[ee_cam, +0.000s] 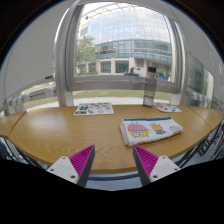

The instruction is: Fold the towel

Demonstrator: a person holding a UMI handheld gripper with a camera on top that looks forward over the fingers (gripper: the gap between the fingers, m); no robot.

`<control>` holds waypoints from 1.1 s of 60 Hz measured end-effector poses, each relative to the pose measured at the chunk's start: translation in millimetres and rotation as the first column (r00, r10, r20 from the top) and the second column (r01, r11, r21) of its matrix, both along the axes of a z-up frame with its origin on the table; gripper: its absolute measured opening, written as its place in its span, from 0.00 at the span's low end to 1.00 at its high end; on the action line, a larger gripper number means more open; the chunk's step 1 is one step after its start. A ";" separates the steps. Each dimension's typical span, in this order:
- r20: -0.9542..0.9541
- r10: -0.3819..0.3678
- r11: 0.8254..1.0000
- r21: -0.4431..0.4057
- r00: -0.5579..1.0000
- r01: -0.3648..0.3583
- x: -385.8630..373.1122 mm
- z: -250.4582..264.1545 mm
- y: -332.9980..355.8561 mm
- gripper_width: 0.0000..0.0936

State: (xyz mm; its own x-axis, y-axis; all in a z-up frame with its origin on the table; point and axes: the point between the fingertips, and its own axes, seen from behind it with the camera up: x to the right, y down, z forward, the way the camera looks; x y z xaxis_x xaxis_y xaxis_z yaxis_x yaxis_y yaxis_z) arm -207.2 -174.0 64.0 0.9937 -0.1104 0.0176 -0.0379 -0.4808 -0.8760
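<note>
**Gripper open above a wooden table, folded towel lying ahead**

The gripper stood wide open, its two fingers spread well apart with nothing between them. Each finger carried one magenta pad on its inner face, two in all, and both pads were bare. The fingers hung over the near edge of the table, not touching it.

Just beyond the right finger lay one towel, flat on the wood, a pale cloth with coloured print, folded into a rough rectangle. It rested on its own, clear of both fingers.

Farther back on the table were two flat printed sheets: one paper beyond the left finger near the far edge, and one second paper near the far edge to the right. Between them, at the far edge, stood one upright bottle, pale with a dark cap.

Behind the table rose one large window, and through it one glass-fronted building showed, with one tree to its left.
</note>
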 end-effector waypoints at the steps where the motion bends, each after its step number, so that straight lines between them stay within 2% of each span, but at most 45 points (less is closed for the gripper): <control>1: 0.000 0.002 1.000 -0.002 1.000 -0.002 13.1 -6.3 13.6 0.80; 4: -0.001 0.006 1.000 -0.009 1.000 -0.006 53.2 -29.2 66.8 0.75; 11: 0.022 0.024 0.999 -0.032 0.999 -0.023 82.6 -41.7 119.4 0.67; 18: 0.048 0.064 0.997 -0.050 0.997 -0.062 91.2 -50.8 154.1 0.51; 25: 0.050 0.099 0.990 -0.111 0.994 -0.093 90.9 -73.3 167.2 0.36; 26: 0.051 0.104 0.990 -0.098 0.993 -0.099 90.0 -70.8 170.8 0.35; 32: 0.072 0.145 0.984 -0.113 0.987 -0.137 87.4 -72.1 171.0 0.17; 35: 0.088 0.129 0.986 -0.121 0.988 -0.118 93.3 -71.9 171.7 0.02; 45: 0.048 0.090 0.990 -0.112 0.995 -0.084 92.9 -71.5 171.9 0.03; 53: -0.027 0.103 0.987 -0.120 0.994 -0.106 86.5 -66.7 169.3 0.03; 66: -0.127 0.141 0.990 -0.012 0.982 -0.143 114.6 12.4 161.6 0.03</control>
